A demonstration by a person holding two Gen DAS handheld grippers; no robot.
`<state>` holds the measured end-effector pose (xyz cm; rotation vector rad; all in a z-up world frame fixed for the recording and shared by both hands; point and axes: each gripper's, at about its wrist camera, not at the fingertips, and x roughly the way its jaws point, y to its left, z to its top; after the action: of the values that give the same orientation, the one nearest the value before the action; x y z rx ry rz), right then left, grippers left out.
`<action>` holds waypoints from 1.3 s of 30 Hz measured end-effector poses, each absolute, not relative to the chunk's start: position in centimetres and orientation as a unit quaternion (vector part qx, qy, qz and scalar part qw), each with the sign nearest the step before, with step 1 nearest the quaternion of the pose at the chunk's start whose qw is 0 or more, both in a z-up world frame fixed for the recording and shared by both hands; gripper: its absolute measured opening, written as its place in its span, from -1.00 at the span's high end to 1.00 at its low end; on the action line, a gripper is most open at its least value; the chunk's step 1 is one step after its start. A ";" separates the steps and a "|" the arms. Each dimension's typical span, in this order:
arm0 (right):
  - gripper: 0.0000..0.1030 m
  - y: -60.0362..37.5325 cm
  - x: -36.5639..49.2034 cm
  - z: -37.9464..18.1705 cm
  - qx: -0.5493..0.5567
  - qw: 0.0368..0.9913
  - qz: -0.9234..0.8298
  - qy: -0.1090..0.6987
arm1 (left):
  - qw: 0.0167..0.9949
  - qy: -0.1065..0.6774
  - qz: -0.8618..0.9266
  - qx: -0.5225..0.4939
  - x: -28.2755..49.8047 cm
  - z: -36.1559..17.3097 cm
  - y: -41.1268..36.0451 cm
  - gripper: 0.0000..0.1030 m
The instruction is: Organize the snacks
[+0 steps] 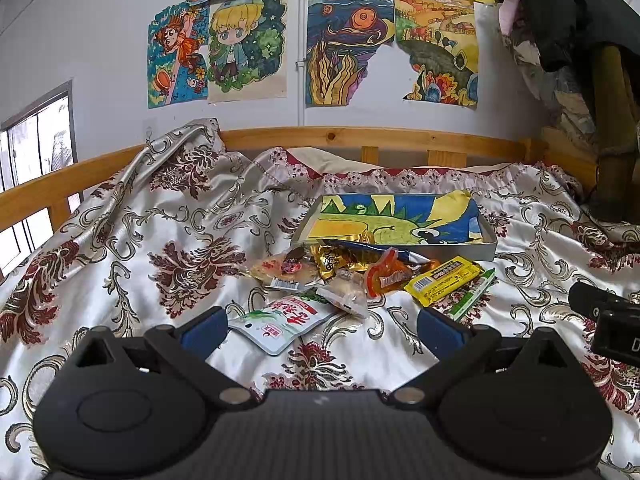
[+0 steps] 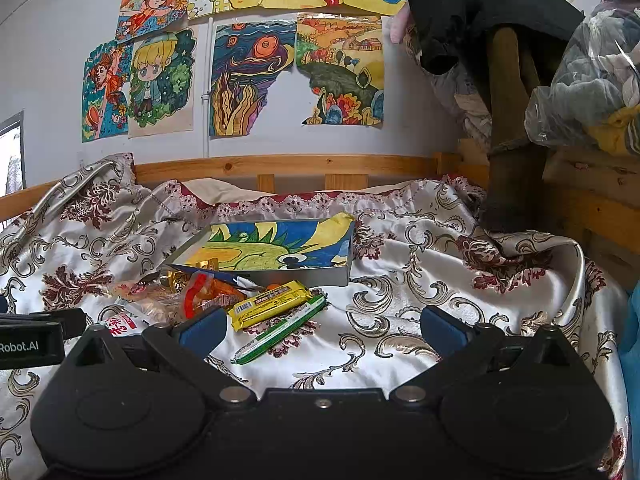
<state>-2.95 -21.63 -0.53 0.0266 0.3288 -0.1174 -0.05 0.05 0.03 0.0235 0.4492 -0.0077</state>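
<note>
Both grippers, left gripper (image 1: 320,330) and right gripper (image 2: 320,330), spread apart, empty, near snack pile (image 1: 360,276).

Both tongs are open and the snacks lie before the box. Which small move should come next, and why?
Probably ease the left tongs forward onto the white-green packet: it lies nearest, partly between their open fingers, while the box holds almost no snacks.

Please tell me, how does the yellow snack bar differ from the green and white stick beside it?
The yellow snack bar is flat and broad; the green and white stick is thin and long. The bar lies nearer the tray, the stick nearer the right gripper. Both lie side by side on the bedspread, ungripped.
</note>
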 end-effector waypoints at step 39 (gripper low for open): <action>-0.99 -21.7 -2.3 -1.1 0.018 0.982 -0.061 0.178 | 0.970 0.240 -0.001 0.021 0.3 -1.4 0.0 -0.99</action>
<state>-2.28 -21.69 -1.13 0.0367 0.3585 -0.1236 0.33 0.05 -1.44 0.0421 0.4854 -0.0027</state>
